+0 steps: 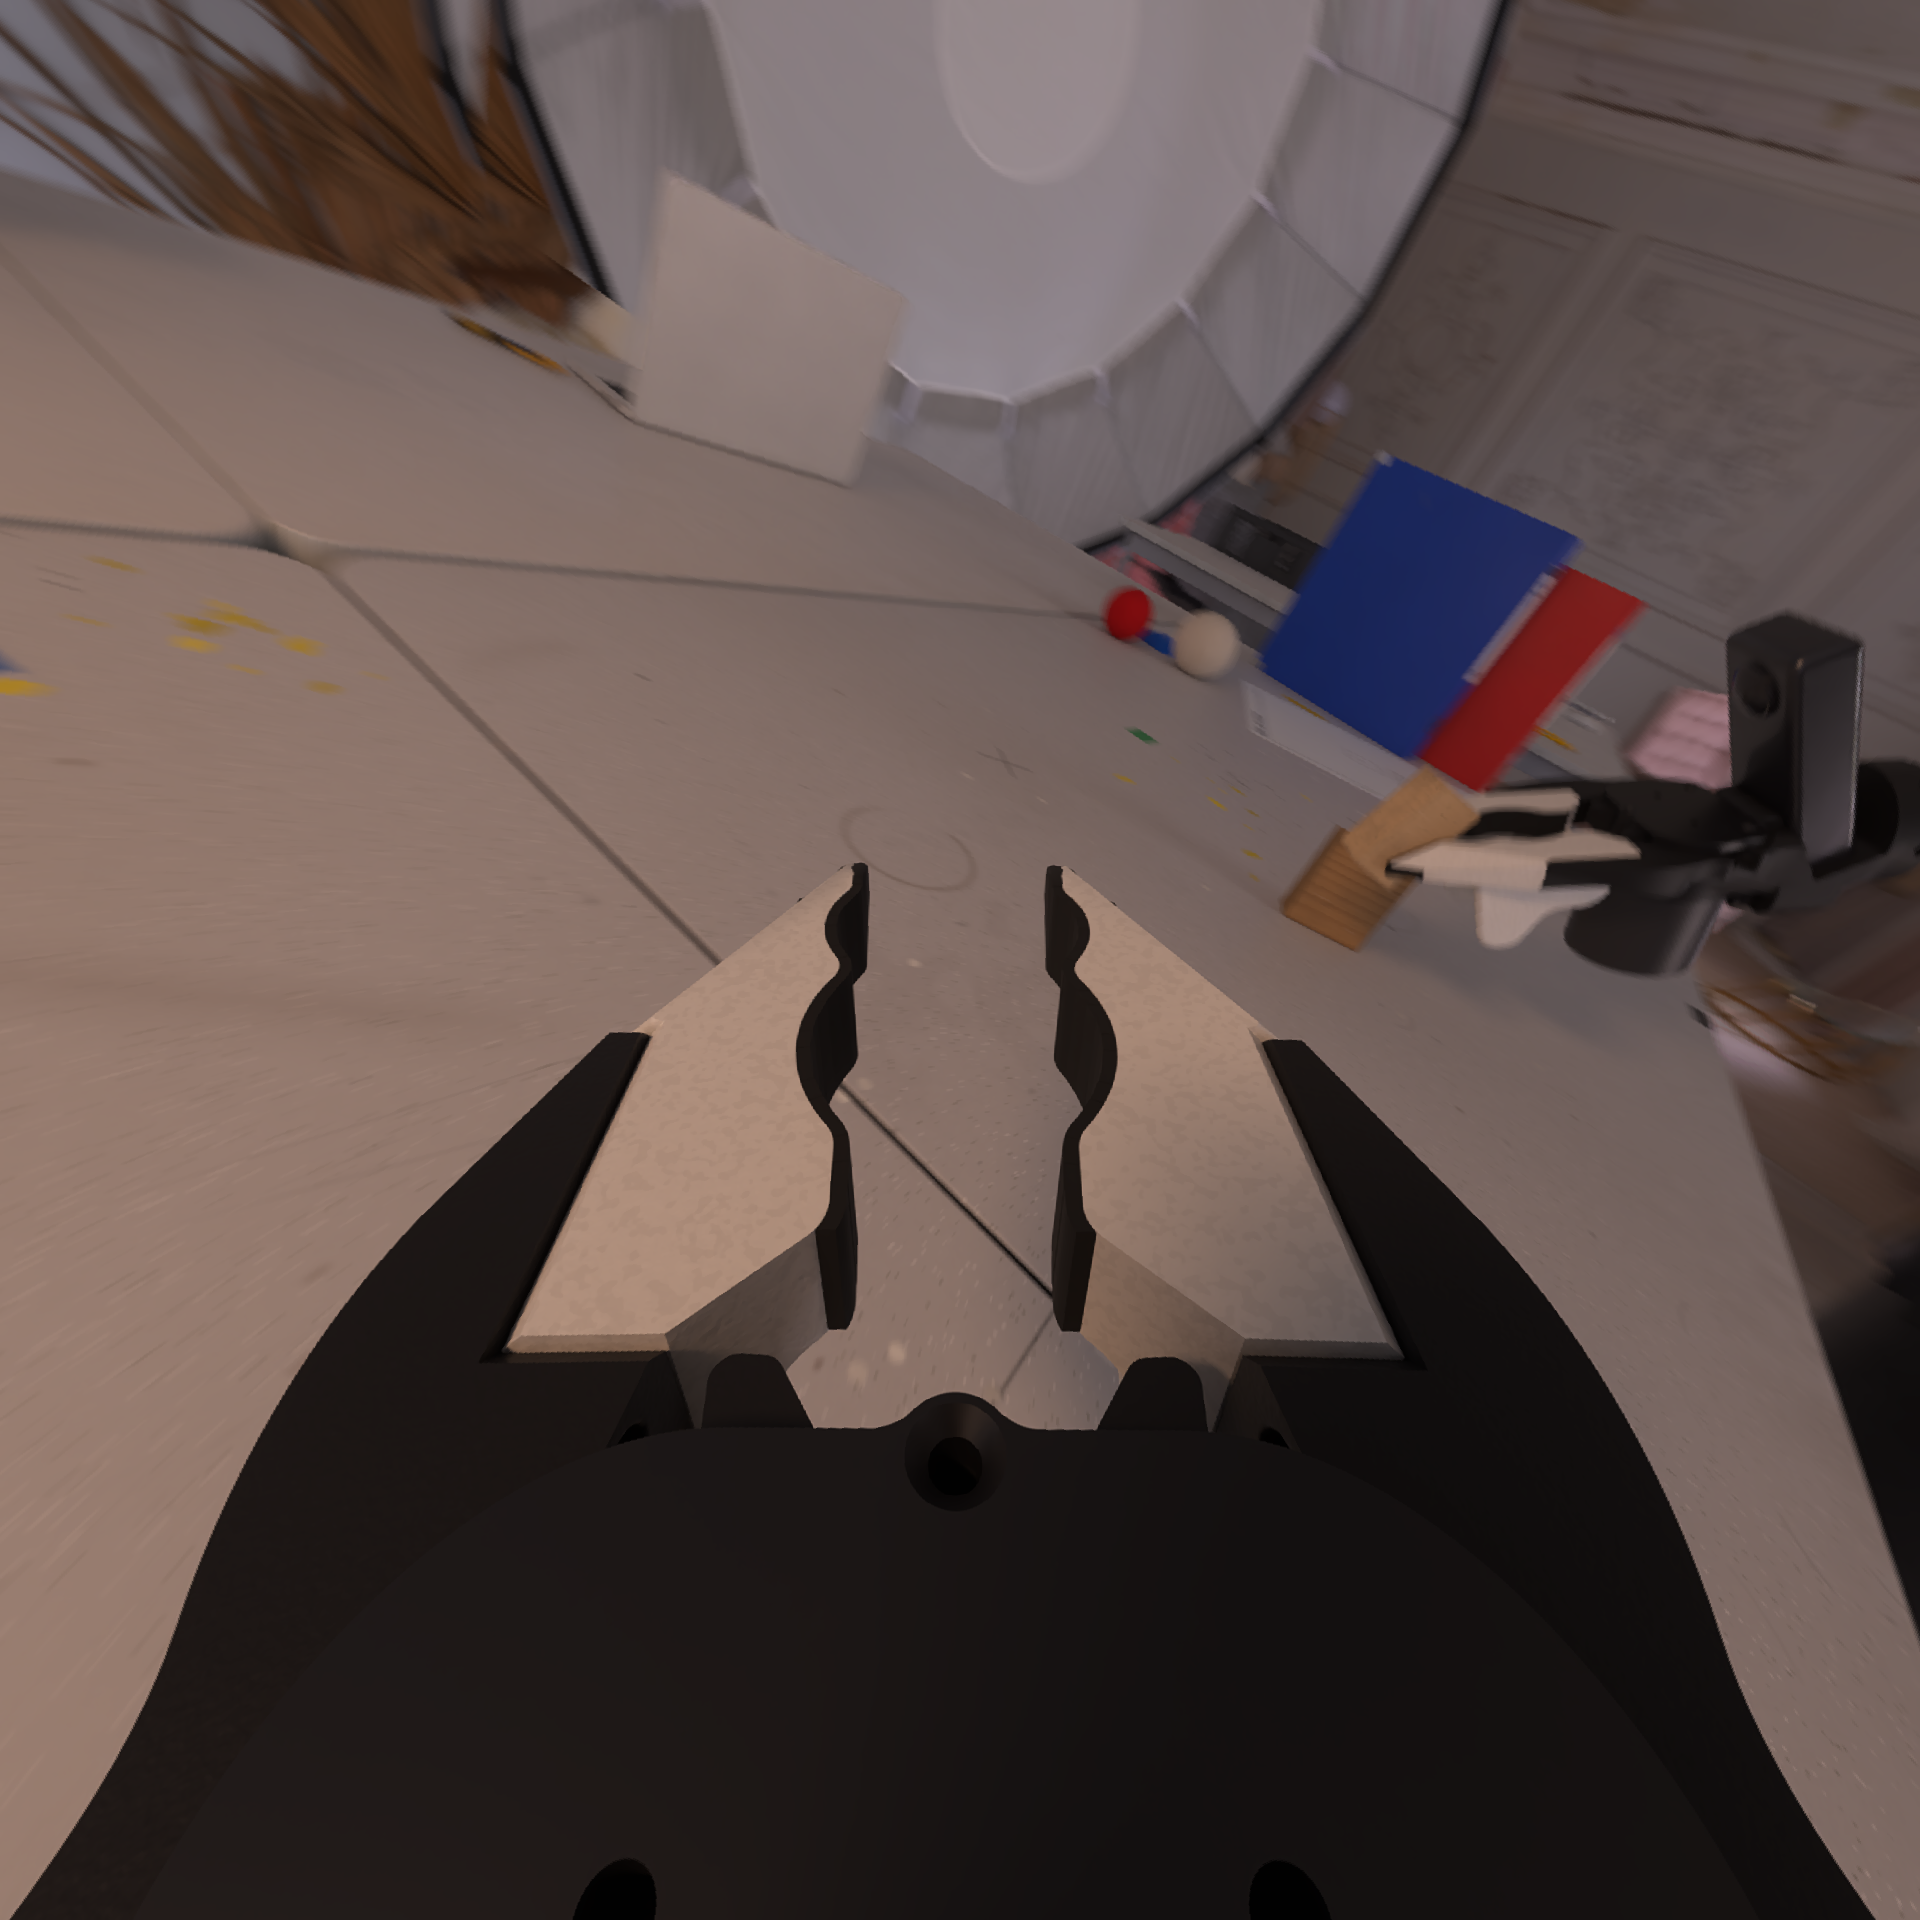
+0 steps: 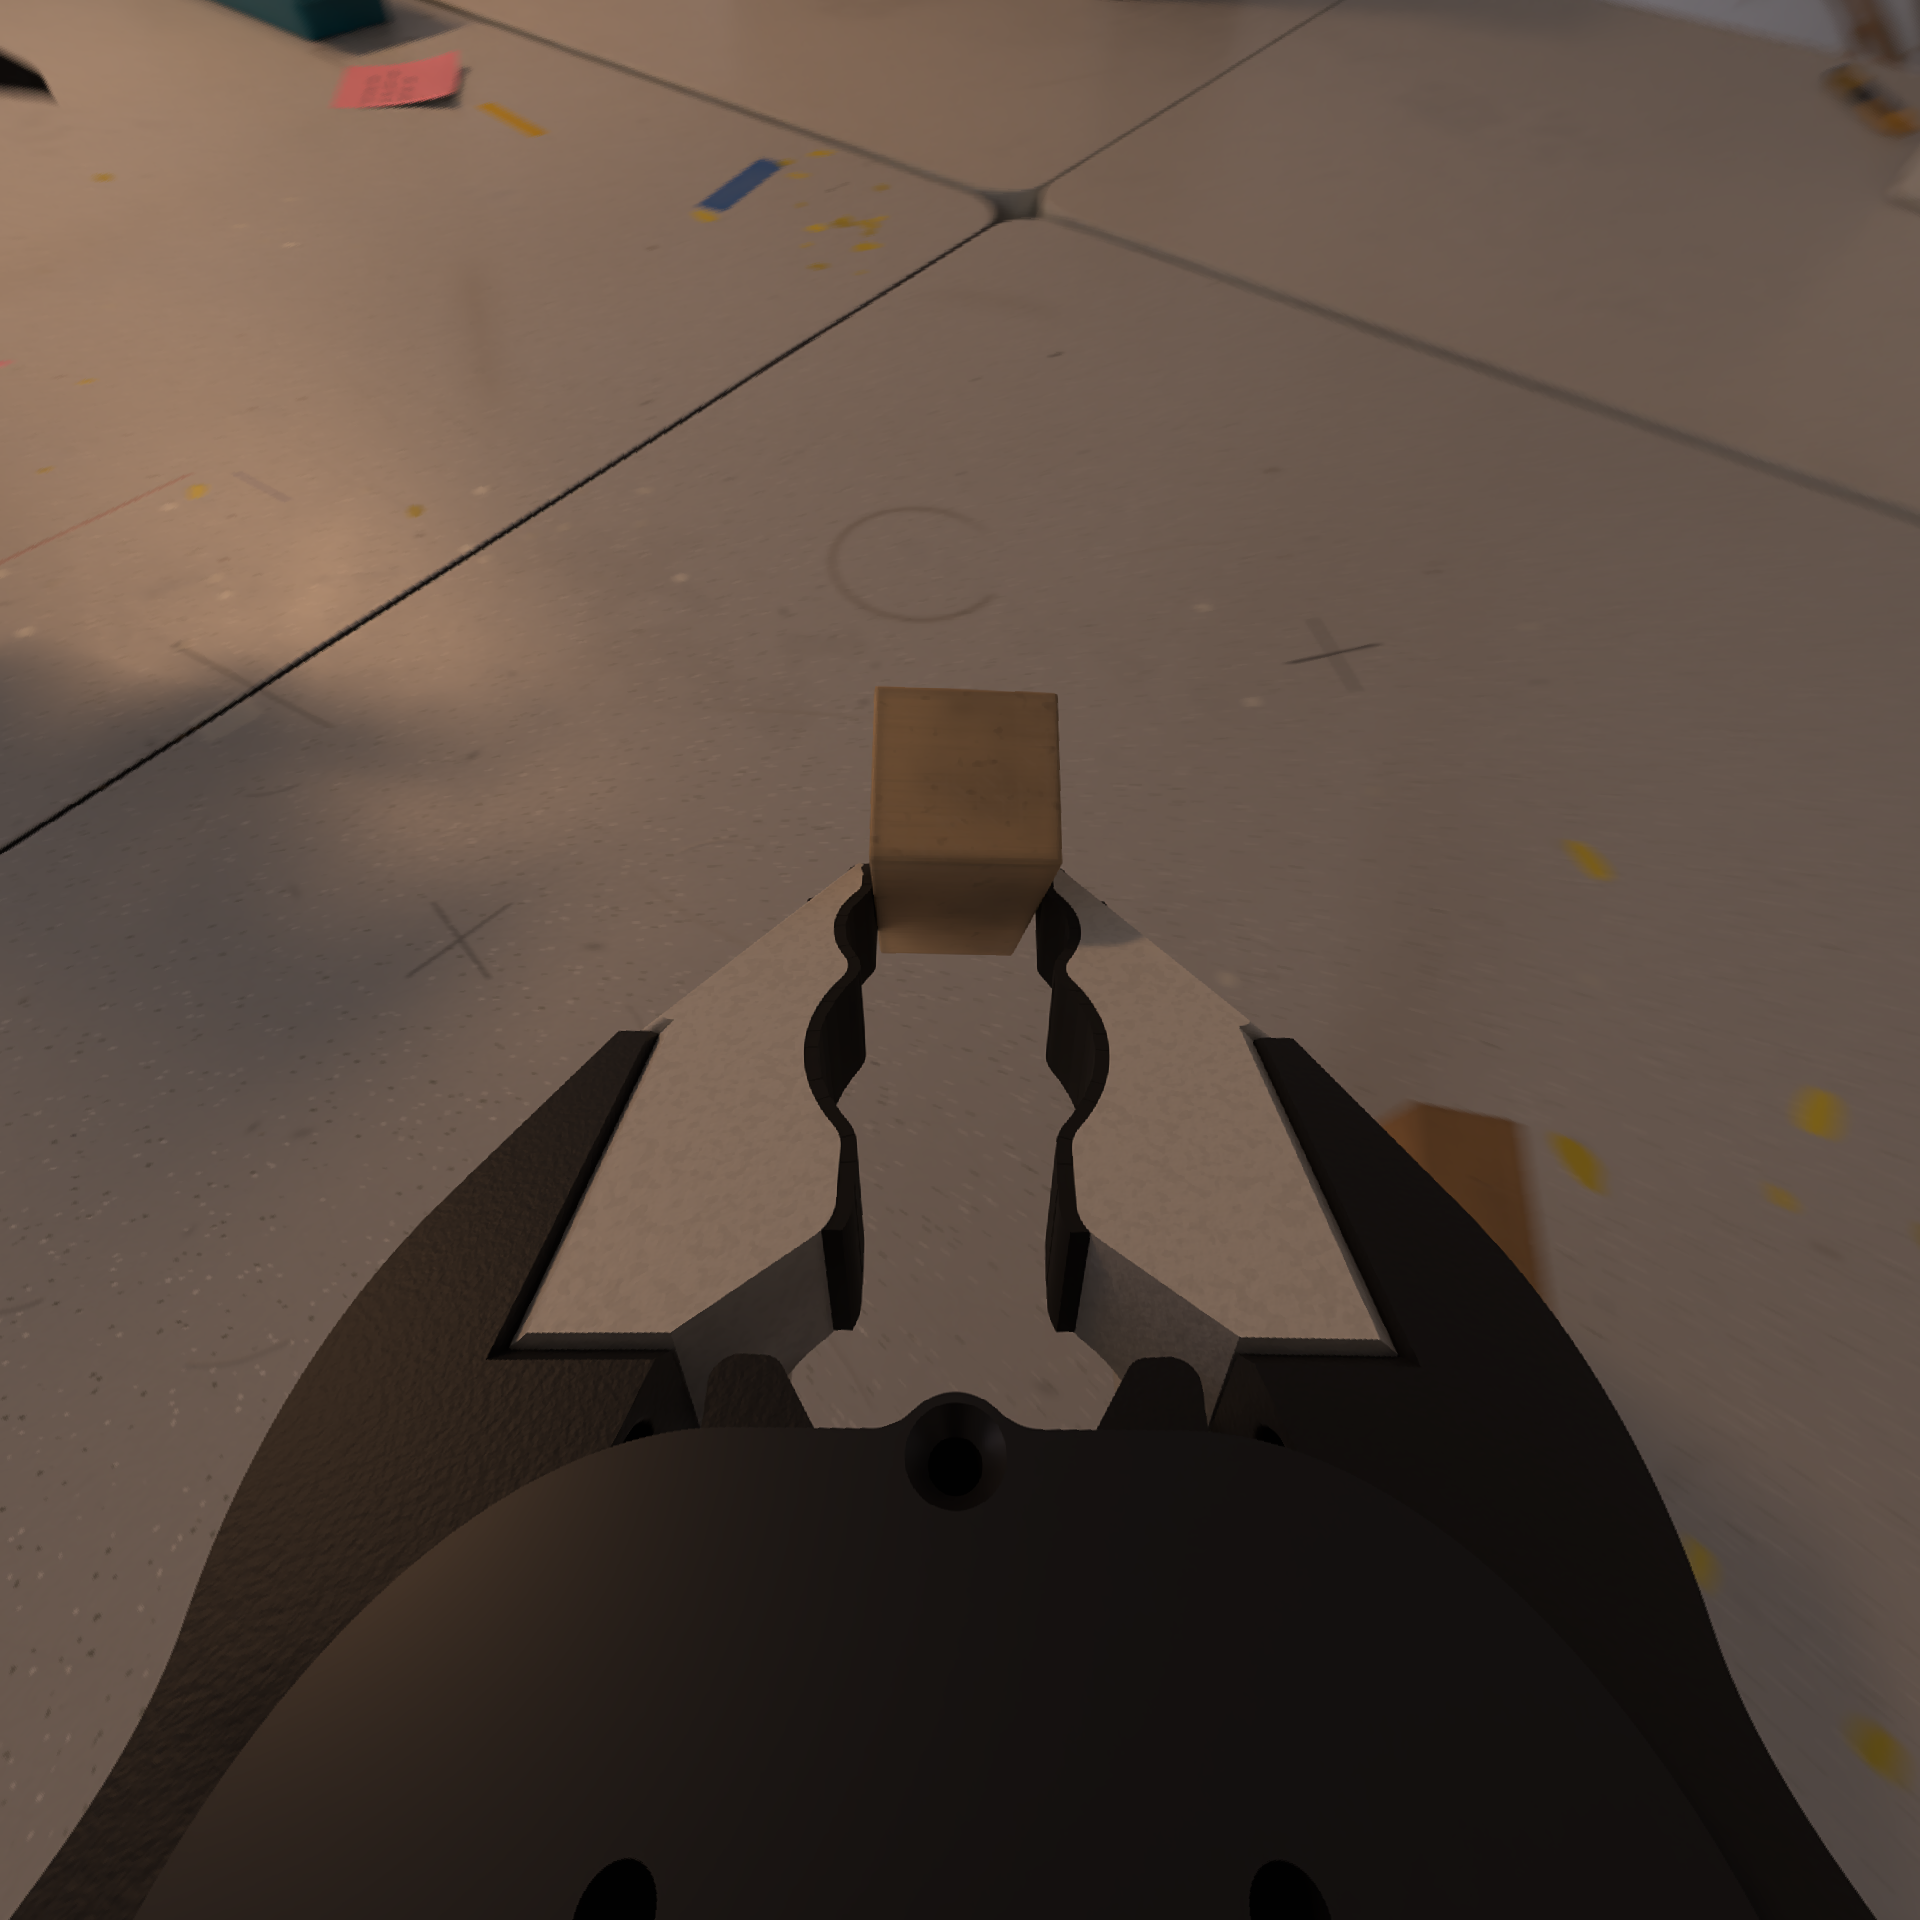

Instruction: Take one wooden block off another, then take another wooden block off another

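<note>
In the right wrist view my right gripper (image 2: 961,883) is shut on a light wooden block (image 2: 964,800), pinched at the fingertips and held above the table. A second wooden block (image 2: 1470,1174) shows low at the right, partly hidden behind my finger. In the left wrist view the right gripper (image 1: 1439,836) holds its block (image 1: 1429,810) tilted, just above and beside the other block (image 1: 1340,894), which stands on the table. I cannot tell whether the two touch. My left gripper (image 1: 956,873) is open and empty over the table, far left of the blocks.
A white box (image 1: 764,332) stands at the back, with a red ball (image 1: 1127,613) and a white ball (image 1: 1205,644) to its right. Blue (image 1: 1413,603) and red (image 1: 1527,675) folders lean behind the blocks. A pink note (image 2: 400,81) and blue tape (image 2: 738,185) lie far off.
</note>
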`<state>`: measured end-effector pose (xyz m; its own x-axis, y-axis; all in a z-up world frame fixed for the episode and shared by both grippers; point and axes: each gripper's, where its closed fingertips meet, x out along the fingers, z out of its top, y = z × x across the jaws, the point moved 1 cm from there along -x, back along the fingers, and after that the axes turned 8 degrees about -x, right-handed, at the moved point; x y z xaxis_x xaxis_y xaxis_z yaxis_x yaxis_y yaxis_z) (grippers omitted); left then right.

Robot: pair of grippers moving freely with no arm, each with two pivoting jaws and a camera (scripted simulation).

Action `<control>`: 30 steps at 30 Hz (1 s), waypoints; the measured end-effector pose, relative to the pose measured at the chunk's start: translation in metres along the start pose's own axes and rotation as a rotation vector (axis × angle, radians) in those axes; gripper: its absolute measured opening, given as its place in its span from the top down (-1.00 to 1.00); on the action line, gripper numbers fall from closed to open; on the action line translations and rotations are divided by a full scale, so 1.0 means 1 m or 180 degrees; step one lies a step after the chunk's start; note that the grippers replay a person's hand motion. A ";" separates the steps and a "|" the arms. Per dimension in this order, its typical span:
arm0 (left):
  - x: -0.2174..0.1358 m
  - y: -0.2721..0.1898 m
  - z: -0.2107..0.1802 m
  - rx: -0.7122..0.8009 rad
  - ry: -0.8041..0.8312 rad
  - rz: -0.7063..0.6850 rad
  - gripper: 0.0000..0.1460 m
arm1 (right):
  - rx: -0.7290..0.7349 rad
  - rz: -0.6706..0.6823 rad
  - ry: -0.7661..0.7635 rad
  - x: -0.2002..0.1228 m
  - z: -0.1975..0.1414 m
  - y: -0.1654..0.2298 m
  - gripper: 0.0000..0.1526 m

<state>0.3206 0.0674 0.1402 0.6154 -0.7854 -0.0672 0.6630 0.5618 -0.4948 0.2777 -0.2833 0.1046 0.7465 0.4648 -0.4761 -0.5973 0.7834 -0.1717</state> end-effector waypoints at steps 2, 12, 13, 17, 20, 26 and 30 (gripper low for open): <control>-0.037 -0.003 0.015 0.0109 -0.0219 0.0290 0.50 | 0.0015 0.0212 -0.0003 0.020 -0.007 0.014 0.61; -0.243 0.057 0.070 0.0811 0.0140 0.3064 0.25 | 0.0033 0.0550 0.0125 0.060 -0.023 0.022 0.61; -0.247 0.065 0.063 0.0704 0.0324 0.3058 0.21 | 0.0046 0.0595 0.0143 0.061 -0.023 0.022 0.61; -0.251 0.092 0.045 0.0664 0.0903 0.3136 0.09 | 0.0048 0.0701 0.0141 0.061 -0.023 0.025 0.61; -0.254 0.106 0.038 0.0655 0.1246 0.3256 0.17 | 0.0084 0.0741 0.0091 0.059 -0.022 0.025 0.61; -0.255 0.120 0.033 0.0172 0.1460 0.3232 0.42 | 0.0196 0.0801 0.0015 0.057 -0.020 0.023 0.61; -0.256 0.122 0.033 0.0337 0.1625 0.3455 0.53 | 0.0212 0.0825 -0.0021 0.056 -0.019 0.022 0.61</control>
<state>0.2577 0.3456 0.1259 0.6502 0.1112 -0.7515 -0.0494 0.9933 0.1042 0.3007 -0.2475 0.0573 0.5732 0.6560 -0.4910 -0.7483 0.6632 0.0125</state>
